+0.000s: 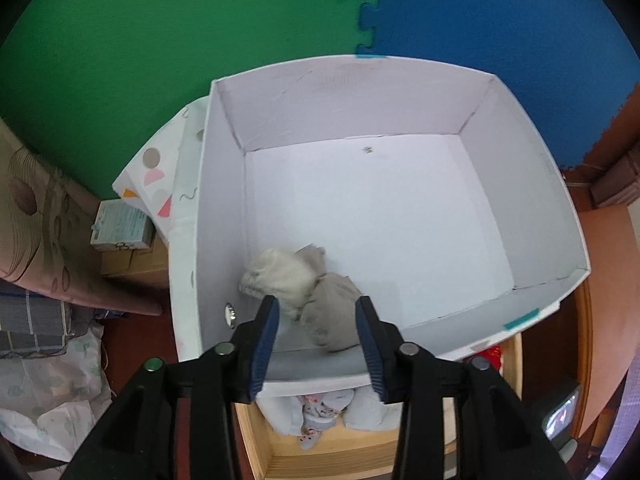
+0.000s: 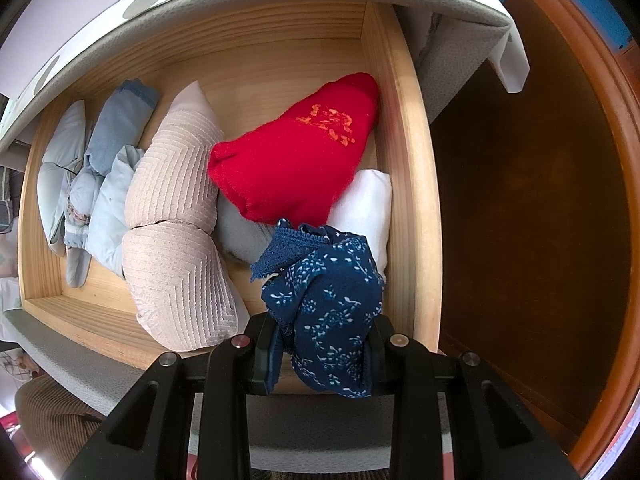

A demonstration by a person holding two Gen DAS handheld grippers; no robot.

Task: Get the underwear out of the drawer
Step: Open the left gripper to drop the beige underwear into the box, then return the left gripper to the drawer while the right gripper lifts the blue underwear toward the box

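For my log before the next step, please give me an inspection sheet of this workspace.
Surface: wooden drawer open; white box above it.
Job's things: navy floral underwear in right gripper; red piece, beige pieces, pale blue pieces in the drawer; two grey-white pieces in the box.
Clutter: small carton beside the box.
Grippers: left gripper open, over the box.
Cables: nothing seen.
Surroundings: green and blue foam mats.
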